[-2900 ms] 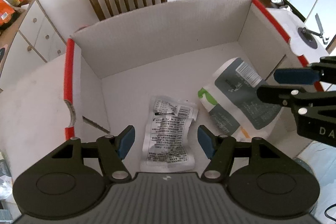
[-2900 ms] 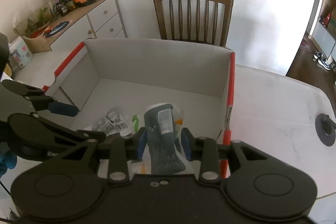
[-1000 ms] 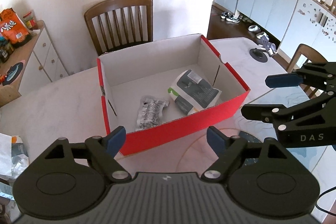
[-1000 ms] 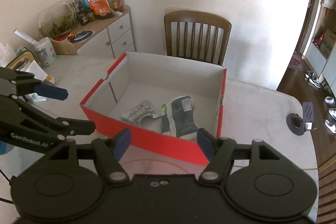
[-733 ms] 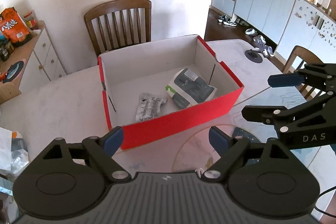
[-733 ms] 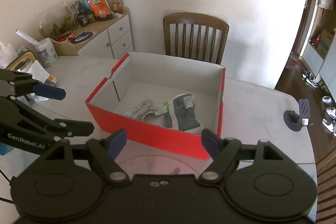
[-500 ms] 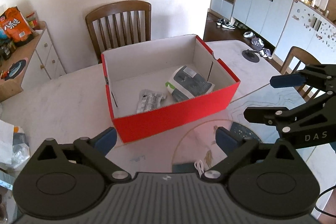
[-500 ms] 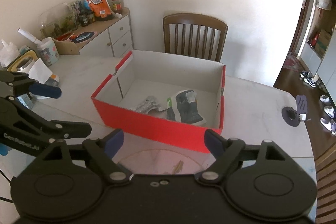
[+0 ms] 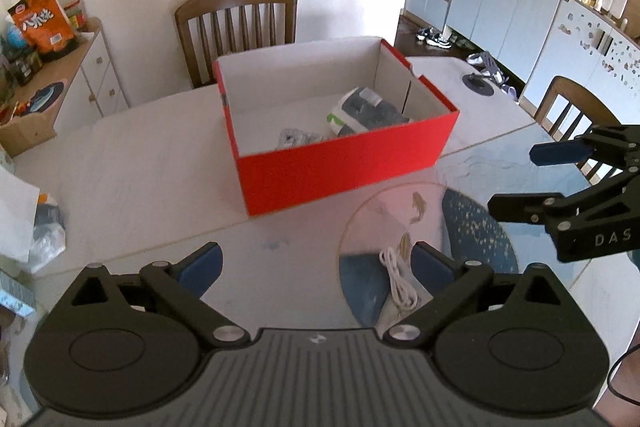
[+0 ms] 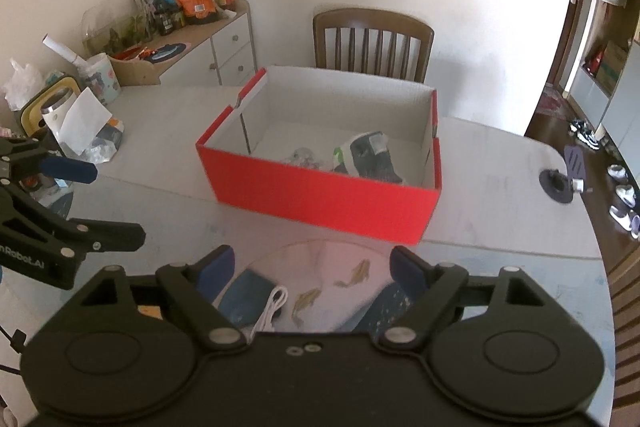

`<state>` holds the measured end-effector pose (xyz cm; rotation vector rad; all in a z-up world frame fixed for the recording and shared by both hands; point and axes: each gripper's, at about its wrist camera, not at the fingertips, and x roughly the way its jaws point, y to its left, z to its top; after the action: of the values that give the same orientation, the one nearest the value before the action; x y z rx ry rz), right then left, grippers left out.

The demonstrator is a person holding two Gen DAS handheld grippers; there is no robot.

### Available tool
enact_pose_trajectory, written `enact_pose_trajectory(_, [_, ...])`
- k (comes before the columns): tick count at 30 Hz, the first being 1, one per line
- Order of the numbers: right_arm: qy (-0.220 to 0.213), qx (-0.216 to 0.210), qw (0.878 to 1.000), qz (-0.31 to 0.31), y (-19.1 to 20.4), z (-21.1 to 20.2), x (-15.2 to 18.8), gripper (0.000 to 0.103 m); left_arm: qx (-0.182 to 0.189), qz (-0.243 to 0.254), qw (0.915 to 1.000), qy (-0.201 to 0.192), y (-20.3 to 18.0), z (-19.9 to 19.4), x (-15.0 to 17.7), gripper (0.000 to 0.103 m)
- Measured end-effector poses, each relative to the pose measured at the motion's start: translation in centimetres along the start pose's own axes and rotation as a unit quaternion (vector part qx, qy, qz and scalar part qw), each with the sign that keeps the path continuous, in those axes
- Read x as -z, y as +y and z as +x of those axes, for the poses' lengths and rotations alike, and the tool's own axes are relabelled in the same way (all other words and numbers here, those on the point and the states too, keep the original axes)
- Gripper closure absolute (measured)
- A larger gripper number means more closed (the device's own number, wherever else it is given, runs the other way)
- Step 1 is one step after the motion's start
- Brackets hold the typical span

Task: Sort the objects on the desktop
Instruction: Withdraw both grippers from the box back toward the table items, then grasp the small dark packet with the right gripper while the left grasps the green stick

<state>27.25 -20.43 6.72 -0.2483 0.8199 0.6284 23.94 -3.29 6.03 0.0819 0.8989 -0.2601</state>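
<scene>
Both tongs, the left gripper [image 9: 316, 261] and right gripper [image 10: 310, 269], had drawn back from the red box [image 9: 344, 167] ahead, jaws just widened and empty, leaving two packets [image 9: 366, 111] inside and a white cable [image 9: 398, 287] directly beneath, probably next.

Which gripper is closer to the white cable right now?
Left. The left gripper has the white cable just inside its right finger; the right gripper sees it nearer its left finger, further off. Both are open and empty.

red box [image 9: 344, 171]: open, white inside, on table | grey-green pouch [image 9: 366, 109]: lying flat inside, right | clear printed packet [image 9: 298, 139]: beside it, left | white cable [image 9: 396, 283]: coiled, near edge
</scene>
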Motion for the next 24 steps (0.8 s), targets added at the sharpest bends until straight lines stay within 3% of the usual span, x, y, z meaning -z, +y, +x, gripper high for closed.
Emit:
enact_pose_trajectory(10, [0.019,0.007,1.0,0.017,0.6,0.0,3.1,0.019,0.014,-0.003,0.9996,0.023,0.1,-0.5,4.4,0.002])
enact_pose_trajectory(24, [0.051,0.012,0.998,0.036,0.8,0.9,6.8,0.019,0.019,-0.047,0.994,0.097,1.8,0.4,10.3,0.002])
